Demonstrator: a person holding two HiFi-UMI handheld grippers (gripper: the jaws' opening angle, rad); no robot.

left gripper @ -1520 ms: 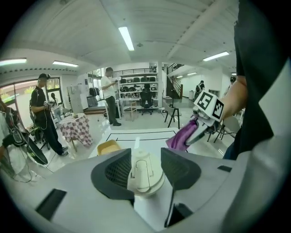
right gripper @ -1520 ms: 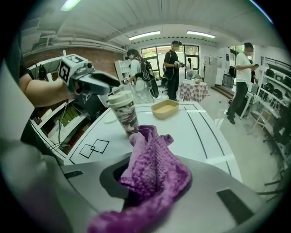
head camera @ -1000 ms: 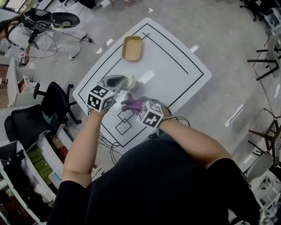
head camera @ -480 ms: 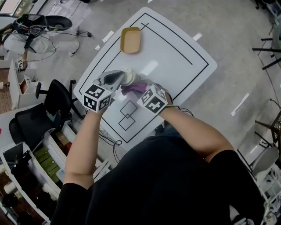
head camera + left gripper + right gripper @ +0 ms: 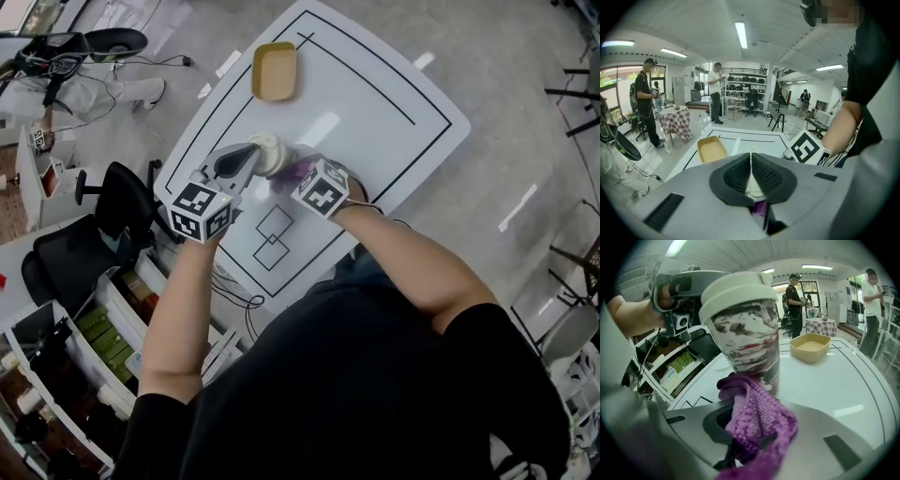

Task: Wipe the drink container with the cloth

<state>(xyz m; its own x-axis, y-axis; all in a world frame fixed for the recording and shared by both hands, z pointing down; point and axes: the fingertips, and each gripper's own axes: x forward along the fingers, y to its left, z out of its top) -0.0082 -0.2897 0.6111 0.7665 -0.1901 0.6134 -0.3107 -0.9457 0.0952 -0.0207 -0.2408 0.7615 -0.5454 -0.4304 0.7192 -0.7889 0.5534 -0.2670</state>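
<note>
The cloth hides the right gripper clamping it. The left gripper pinches the cream-lidded, smeared cup at the cloth's 12 o'clock.

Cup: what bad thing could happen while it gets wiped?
1. The left gripper pinches only the edge of the lid. A hard push from the cloth might tip the cup or pop the lid off.
2. The cloth sits bunched in the right gripper, so it might slip out during rubbing.
</note>
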